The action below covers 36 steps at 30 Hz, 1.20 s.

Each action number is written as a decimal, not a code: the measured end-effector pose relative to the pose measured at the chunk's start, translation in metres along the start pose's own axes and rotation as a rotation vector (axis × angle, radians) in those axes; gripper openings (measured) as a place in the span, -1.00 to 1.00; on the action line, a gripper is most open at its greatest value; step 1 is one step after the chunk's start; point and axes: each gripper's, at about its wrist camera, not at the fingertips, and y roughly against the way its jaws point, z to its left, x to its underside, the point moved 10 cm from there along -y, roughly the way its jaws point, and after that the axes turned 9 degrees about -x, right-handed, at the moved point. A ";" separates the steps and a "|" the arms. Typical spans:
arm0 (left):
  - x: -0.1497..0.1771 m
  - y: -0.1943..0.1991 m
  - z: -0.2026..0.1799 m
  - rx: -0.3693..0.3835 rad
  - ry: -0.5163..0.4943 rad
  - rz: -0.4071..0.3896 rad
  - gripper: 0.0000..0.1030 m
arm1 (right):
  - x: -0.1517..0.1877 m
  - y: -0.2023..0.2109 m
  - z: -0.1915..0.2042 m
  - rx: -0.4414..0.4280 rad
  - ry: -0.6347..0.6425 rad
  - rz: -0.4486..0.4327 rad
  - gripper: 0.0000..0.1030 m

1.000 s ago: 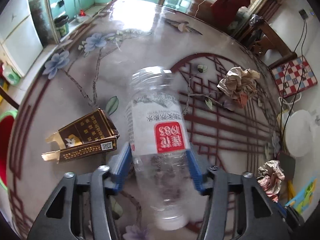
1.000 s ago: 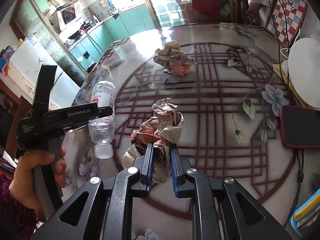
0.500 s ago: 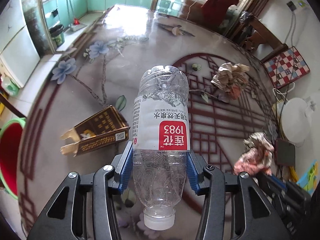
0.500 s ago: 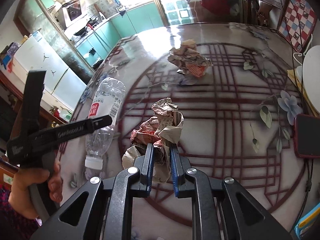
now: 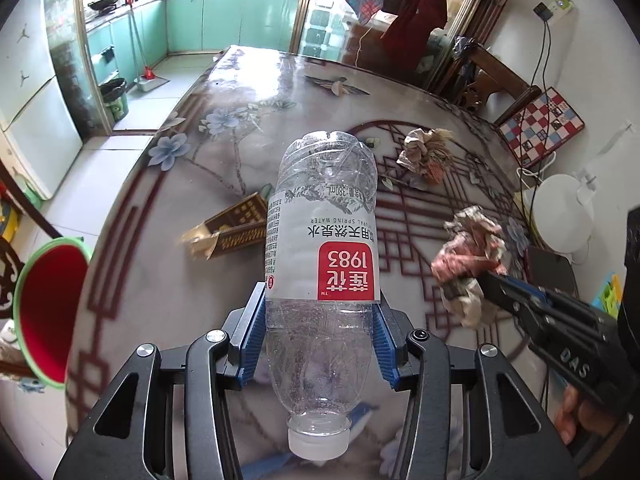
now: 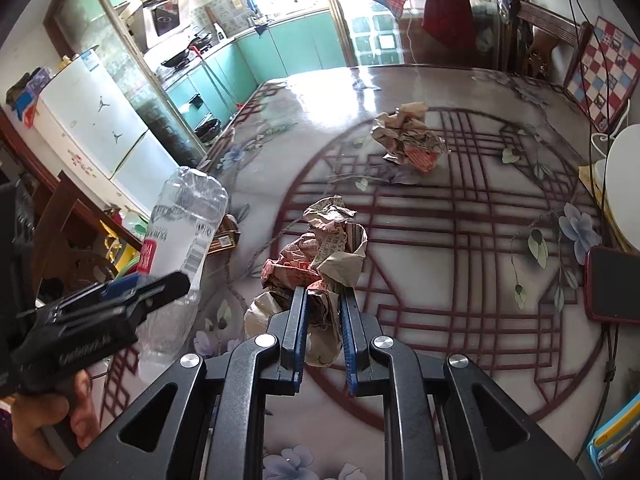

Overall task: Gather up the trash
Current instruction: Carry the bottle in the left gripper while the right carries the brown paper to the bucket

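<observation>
My left gripper [image 5: 320, 312] is shut on a clear plastic water bottle [image 5: 324, 240] with a red label, its white cap toward the camera, held above the table. The same bottle [image 6: 180, 236] shows at the left of the right wrist view, in the left gripper [image 6: 160, 284]. My right gripper [image 6: 323, 300] is shut on a crumpled paper wad [image 6: 320, 252], lifted off the table; that wad [image 5: 472, 248] hangs at the right of the left wrist view. A second paper wad [image 5: 426, 150] [image 6: 408, 142] lies farther back. A brown carton [image 5: 232, 232] lies open on the table.
A red bin with a green rim [image 5: 44, 308] stands below the table's left edge. The patterned glass table [image 6: 460, 232] carries a red phone [image 6: 612, 284] and a white round appliance [image 5: 560, 216] at its right. Chairs stand behind, a kitchen at the far left.
Both grippers rose from the table with their loads. The bottle went from lying near the surface to hanging higher, and the left view swung toward the red bin. The right gripper came into the left view.
</observation>
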 end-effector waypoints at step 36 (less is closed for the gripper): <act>0.039 0.033 0.125 -0.005 0.096 0.012 -0.10 | 0.018 -0.021 0.144 -0.010 0.143 0.008 -0.75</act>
